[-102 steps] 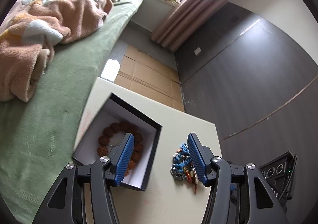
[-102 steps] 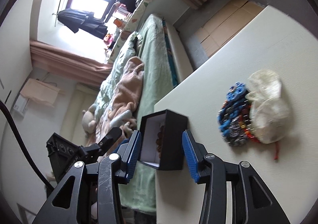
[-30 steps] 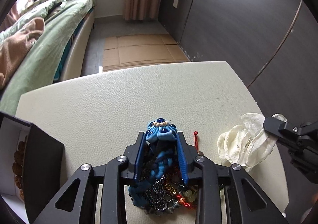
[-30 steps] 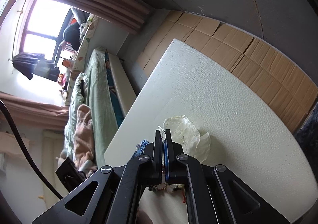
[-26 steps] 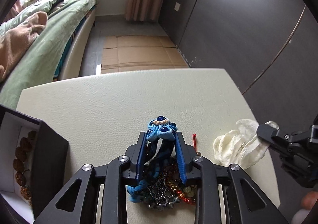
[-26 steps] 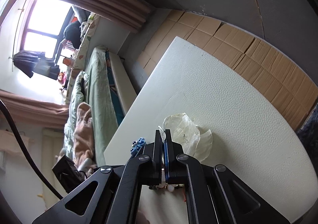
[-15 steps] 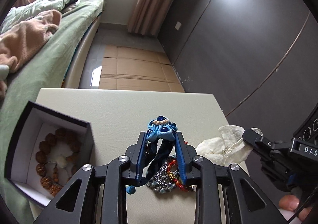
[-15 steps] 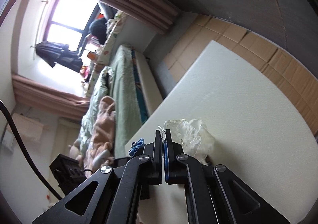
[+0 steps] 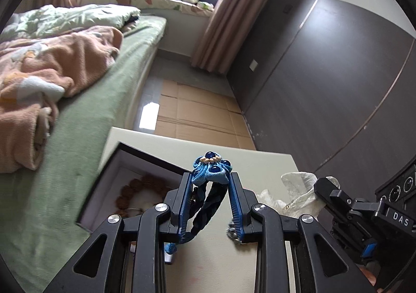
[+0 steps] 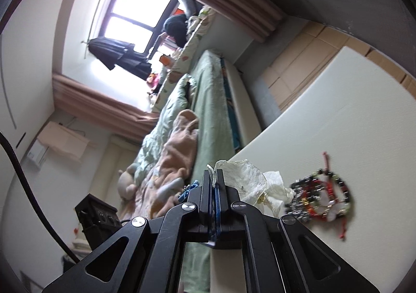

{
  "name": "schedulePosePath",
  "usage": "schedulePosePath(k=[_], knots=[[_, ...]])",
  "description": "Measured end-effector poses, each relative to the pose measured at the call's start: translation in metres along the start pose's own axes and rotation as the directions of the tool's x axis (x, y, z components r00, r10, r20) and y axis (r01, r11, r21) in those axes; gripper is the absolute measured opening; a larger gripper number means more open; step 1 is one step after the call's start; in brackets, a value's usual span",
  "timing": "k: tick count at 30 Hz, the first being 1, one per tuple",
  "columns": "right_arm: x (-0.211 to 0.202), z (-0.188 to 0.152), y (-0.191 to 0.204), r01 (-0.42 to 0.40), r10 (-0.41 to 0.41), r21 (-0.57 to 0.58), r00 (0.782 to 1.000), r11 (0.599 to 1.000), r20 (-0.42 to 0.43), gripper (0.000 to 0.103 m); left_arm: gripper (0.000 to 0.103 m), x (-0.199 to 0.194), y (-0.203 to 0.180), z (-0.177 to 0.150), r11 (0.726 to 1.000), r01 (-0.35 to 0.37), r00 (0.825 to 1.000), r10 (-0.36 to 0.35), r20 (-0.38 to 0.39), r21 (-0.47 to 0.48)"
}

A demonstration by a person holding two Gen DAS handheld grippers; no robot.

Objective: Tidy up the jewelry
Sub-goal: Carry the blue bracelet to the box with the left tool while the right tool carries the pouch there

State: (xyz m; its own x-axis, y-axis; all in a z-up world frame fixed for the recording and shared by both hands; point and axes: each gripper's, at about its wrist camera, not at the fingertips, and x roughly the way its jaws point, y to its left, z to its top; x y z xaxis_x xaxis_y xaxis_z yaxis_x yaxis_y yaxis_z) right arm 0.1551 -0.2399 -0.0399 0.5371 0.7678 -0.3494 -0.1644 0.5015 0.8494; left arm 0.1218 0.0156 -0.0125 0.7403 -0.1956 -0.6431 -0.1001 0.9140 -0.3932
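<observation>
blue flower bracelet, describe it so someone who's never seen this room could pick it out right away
Start at the pale tabletop beside the green bed, then find the left gripper raised over it near the open black box. Clamped between its blue pads is the blue flower bracelet: a braided dark-blue band topped by a blue fabric flower, unlike the brown beads in the box.
</observation>
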Motion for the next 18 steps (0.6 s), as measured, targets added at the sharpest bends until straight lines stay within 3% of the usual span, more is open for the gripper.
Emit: schedulePosePath(k=[7,18], knots=[[0.030,-0.023,0.021,-0.084,0.083,-0.012,0.995,0.996,-0.053,0.004,0.029,-0.014,0.038,0.009,0.995,-0.071,0.997,0.072,0.023,-0.072],[0.064,-0.047,0.043,-0.164,0.160,-0.033,0.982,0.986,-0.097,0.004,0.029,-0.026,0.064,0.015,0.986,-0.087,0.995,0.093,0.034,-0.143]])
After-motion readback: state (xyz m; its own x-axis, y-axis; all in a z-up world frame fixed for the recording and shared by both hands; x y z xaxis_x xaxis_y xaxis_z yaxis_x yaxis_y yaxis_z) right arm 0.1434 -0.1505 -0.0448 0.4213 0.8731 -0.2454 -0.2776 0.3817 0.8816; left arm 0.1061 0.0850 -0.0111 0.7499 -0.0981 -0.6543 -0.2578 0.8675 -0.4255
